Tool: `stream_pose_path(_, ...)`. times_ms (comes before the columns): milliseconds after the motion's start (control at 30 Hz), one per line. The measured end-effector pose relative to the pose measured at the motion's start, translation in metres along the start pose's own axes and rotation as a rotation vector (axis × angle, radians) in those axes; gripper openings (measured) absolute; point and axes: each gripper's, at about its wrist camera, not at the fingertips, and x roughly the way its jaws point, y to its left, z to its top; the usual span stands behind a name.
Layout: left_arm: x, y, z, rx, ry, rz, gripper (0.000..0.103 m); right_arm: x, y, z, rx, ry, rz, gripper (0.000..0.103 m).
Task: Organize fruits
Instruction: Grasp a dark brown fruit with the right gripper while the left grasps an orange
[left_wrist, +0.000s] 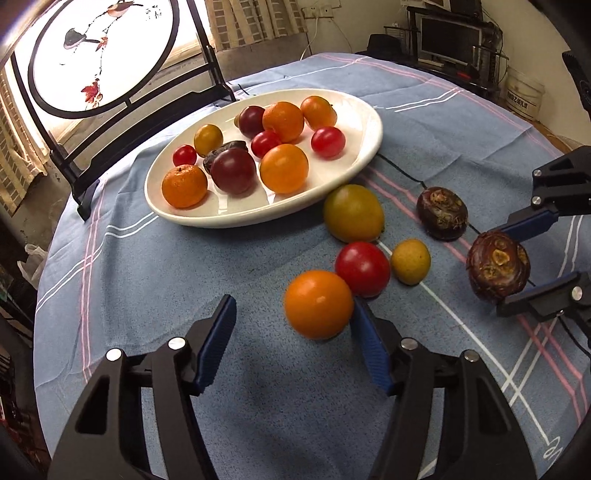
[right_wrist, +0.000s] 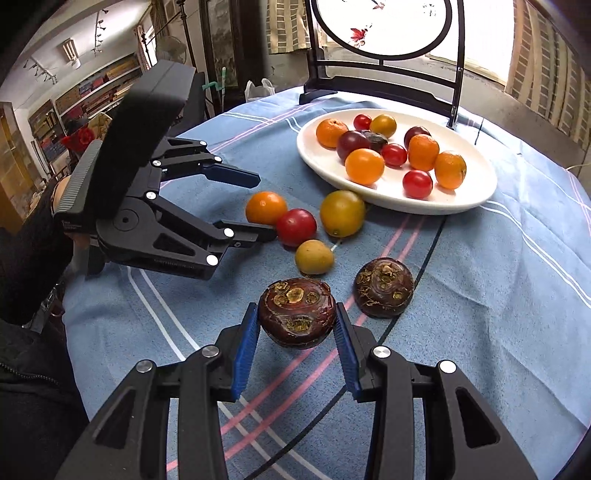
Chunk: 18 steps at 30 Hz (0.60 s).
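Fruits: eleven on the plate (left_wrist: 369, 122), six on the cloth (left_wrist: 147, 280). Right gripper (right_wrist: 297, 332) clamps one chestnut (right_wrist: 297, 312); left gripper (left_wrist: 295, 325) gapes wide.

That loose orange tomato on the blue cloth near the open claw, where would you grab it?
Across its round middle. The loose orange tomato sits beside the left claw, whose jaws stand open. The red tomato touches its far right, so come from the near side, one finger slipping between them.
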Motion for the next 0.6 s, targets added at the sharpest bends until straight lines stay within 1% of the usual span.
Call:
stream_pose_path(33, 0.0, 0.0, 0.001, 0.001, -0.002, -0.014, 0.058, 0.001, -0.001, 0.0, 0.003, 0.0, 0.001, 0.04)
stream_pose_path(100, -0.001, -0.001, 0.003, 0.0, -0.007, -0.045, 0.041, 0.002, -0.001, -0.001, 0.004, 0.003, 0.0, 0.04)
stream_pose_path(167, -0.001, -0.005, 0.002, 0.003, -0.006, -0.051, 0.035, 0.003, -0.001, -0.002, 0.004, 0.008, 0.001, 0.04)
stream_pose_path(367, -0.008, -0.008, -0.003, -0.015, -0.008, -0.034, 0.035, -0.001, 0.004, -0.003, -0.004, 0.001, 0.005, 0.04)
stream_pose_path(533, -0.023, -0.013, -0.005, -0.021, -0.028, 0.025, 0.035, -0.005, 0.01, -0.006, -0.007, -0.002, 0.001, 0.04)
stream_pose_path(600, -0.031, -0.015, -0.005, -0.031, -0.043, 0.062, 0.035, -0.006, 0.014, -0.007, -0.011, -0.007, 0.002, 0.04)
